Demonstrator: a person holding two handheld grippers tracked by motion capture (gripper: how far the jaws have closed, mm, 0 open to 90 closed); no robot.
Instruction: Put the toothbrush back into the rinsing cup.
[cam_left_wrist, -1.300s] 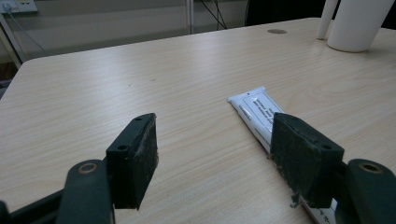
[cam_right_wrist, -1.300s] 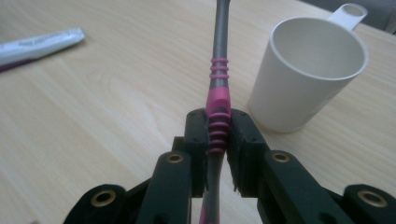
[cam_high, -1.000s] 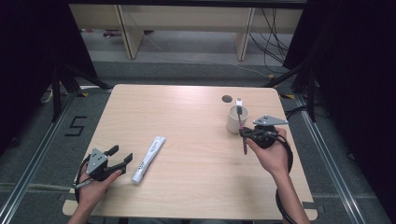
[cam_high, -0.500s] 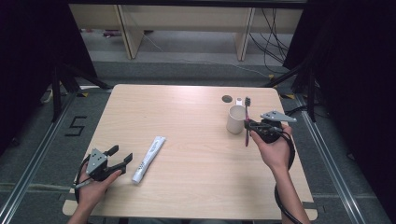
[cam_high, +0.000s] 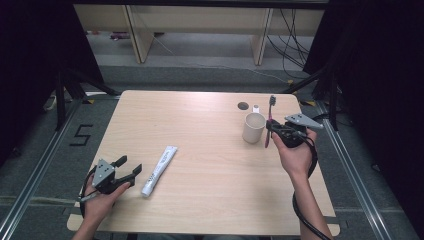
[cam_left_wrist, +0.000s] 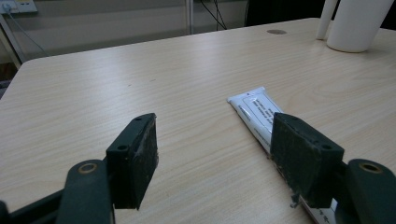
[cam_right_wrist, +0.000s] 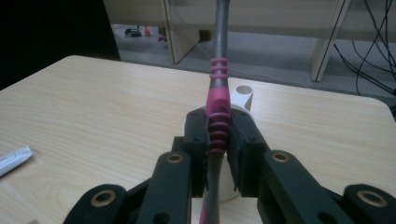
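Toothbrush (cam_high: 270, 120) raised upright beside cup (cam_high: 253, 127), right gripper (cam_right_wrist: 219, 140) clamped, floor mark (cam_high: 81, 135) "5"

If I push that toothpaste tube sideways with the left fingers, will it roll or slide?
The toothpaste tube lies flat with a crimped end, so it will probably slide or pivot rather than roll. It looks soft, so it may dent under a squeeze. It seems light on the smooth table.

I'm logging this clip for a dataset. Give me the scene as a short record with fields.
right gripper: shut on the toothbrush, held upright beside the cup
left gripper: open, holds nothing, next to the toothpaste tube
cup: white, upright, nothing in it
toothpaste tube: lies flat on the table
small white item: behind the cup
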